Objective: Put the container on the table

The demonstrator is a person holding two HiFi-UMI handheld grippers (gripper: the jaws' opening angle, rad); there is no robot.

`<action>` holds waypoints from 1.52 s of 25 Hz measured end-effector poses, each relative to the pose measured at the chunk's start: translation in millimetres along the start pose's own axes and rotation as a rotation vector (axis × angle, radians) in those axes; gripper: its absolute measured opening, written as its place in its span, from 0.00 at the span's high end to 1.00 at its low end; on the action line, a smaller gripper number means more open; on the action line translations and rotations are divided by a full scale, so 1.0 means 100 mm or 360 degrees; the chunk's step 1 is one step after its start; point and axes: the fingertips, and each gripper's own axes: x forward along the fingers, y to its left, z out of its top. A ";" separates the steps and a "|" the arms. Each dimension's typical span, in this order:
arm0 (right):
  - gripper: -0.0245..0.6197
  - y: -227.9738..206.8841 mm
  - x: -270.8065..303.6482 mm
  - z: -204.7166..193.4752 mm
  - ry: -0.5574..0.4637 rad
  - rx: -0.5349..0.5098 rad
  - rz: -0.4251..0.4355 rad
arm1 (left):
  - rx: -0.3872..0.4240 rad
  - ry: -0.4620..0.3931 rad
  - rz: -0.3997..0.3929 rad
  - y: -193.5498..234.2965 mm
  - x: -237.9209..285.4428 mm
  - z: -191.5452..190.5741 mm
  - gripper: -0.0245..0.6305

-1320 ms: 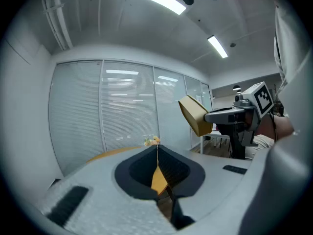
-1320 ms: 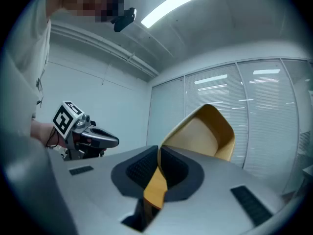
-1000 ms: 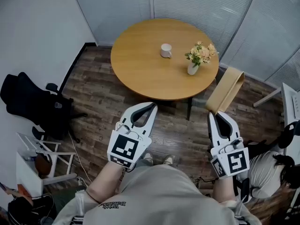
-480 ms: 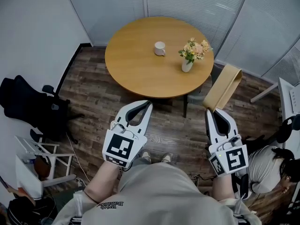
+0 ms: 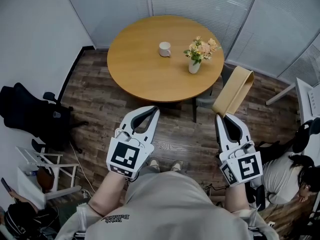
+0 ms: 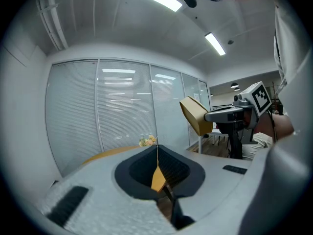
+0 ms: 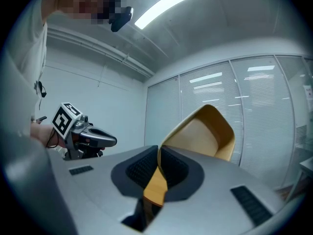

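Tan bent-wood container (image 5: 234, 90) pinched by its rim in right gripper (image 5: 220, 116), airborne at 4 o'clock of round wooden table (image 5: 145, 69). Left gripper (image 5: 154, 110) jaws together, empty. Carry step; next, probably: move toward 11 o'clock, set down.

The table (image 5: 150, 69) is showing smooth, softly shining light wood, and the floor (image 5: 95, 99) is showing darker, grainy planks. The container (image 5: 234, 91) is looking matt and smooth. The left gripper (image 5: 151, 110) and right gripper (image 5: 220, 117) are wearing matt grey plastic with ribbed black pads (image 6: 172, 166).
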 end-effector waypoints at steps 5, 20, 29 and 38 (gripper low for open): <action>0.90 -0.09 -0.08 -0.04 0.0007 0.0009 -0.0010 | 0.0007 0.0003 -0.0016 -0.12 0.08 0.03 0.93; 0.90 -0.65 -0.65 -0.18 0.0009 0.0041 -0.0137 | 0.0057 -0.0054 -0.0128 -0.73 0.50 0.21 0.93; 0.90 -0.86 -0.70 -0.24 0.0021 0.0045 -0.0219 | 0.0090 -0.0090 -0.0235 -0.87 0.82 0.31 0.93; 0.90 -1.16 -0.44 -0.30 0.0020 0.0055 -0.0267 | 0.0092 -0.0071 -0.0342 -0.86 1.29 0.25 0.93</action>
